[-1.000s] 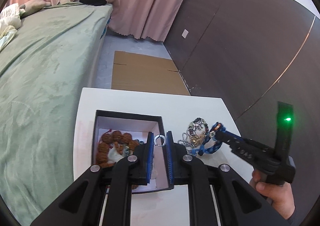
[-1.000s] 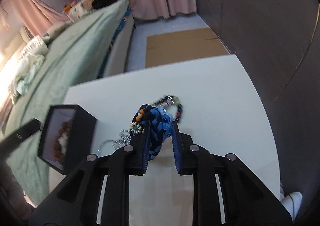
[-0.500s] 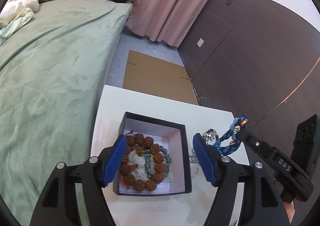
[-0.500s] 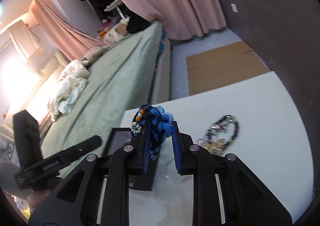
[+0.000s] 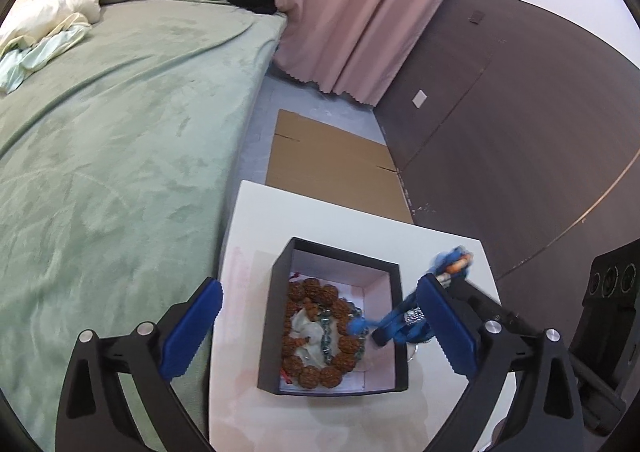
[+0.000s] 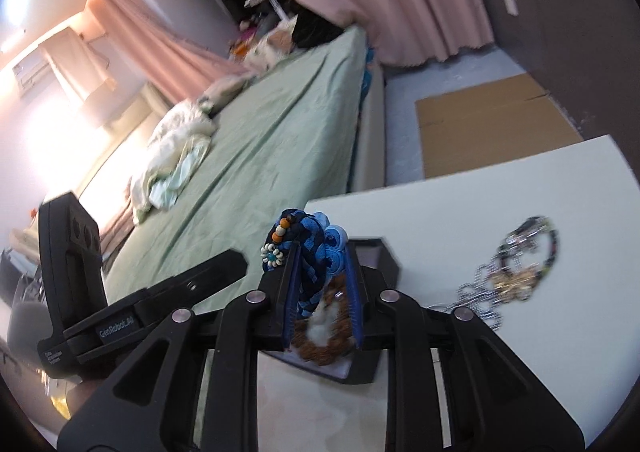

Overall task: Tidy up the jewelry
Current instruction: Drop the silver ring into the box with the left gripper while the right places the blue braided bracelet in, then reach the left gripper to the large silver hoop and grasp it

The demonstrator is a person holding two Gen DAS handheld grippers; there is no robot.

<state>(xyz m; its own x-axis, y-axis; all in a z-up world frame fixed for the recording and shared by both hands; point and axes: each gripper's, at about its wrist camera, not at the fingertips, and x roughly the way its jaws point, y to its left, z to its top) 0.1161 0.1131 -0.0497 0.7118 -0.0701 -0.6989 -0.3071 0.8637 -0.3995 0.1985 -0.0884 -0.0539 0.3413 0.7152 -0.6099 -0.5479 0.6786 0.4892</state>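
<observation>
- L hand-held gripper: jaws at widest and opening, blue pads either side of the black box, nothing between pads but the box below; not gripping anything.
- R hand-held gripper: jaws part open and opening; blue braided bracelet sits between the pads, leaning on the left pad, right pad looks clear of it. No firm pinch visible.
- Same bracelet in left wrist view: blurred, hanging over right edge of box, lower end dipping inside.
- Bracelet has small beads + blue fabric rosettes at top.
- Black box is open, pale lining, on white worktop, near its left edge by the bed.
- Inside box: brown bead bracelet coiled in a ring, a pale stone piece and a grey-green bead strand in its middle.
- On worktop right of box in right wrist view: pile of jewelry: silver ball chain, dark bead bracelet, gold-tone bits; tangled, can't separate pieces. Apart from the box.
- Thin metal ring on worktop just beside box, partly hidden by R gripper finger.
- Bkgd: pink curtain, flat cardboard on floor, dark wall panel.
</observation>
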